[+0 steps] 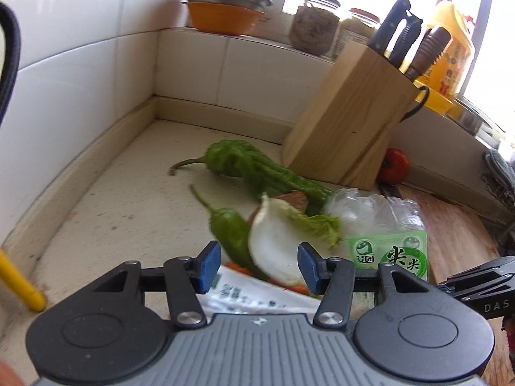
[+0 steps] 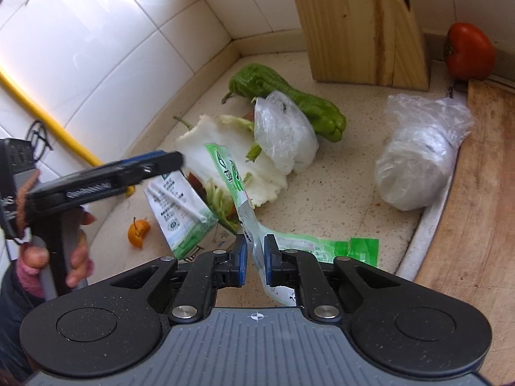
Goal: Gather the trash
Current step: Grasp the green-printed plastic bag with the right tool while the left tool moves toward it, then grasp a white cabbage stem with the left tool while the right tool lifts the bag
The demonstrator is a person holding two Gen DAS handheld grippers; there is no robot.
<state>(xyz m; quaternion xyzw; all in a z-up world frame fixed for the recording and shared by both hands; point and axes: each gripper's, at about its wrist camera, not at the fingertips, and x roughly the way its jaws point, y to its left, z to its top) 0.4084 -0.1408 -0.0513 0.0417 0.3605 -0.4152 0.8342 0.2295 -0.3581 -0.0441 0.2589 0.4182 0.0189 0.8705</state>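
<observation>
Trash lies heaped in the tiled corner of the speckled countertop [image 2: 338,193]: a green-and-clear plastic wrapper [image 2: 289,244] runs from the pile straight between the blue pads of the right gripper [image 2: 256,259], whose jaws are drawn nearly together and clamped on the clear strip of that wrapper. The left gripper [image 1: 259,267] hangs over the pile with its jaws apart and nothing between the pads; directly ahead of them lies a white cabbage leaf [image 1: 276,244], with a small green pepper [image 1: 230,234] just beside its left edge. Under the leaf sits a printed green-and-white packet [image 2: 180,212], and a crumpled clear bag [image 2: 283,135] rests on top of the leaf, touching a large wrinkled green pepper [image 2: 289,103] behind it. An orange peel scrap [image 2: 138,228] lies apart, near the wall. To the right, a knotted plastic bag [image 2: 418,164] sits against the edge of a wooden cutting board [image 2: 476,225]. A wooden knife block [image 1: 351,122] stands behind the pile, a tomato [image 2: 468,51] beside it. A yellow pipe [image 2: 48,122] runs along the wall tiles.
</observation>
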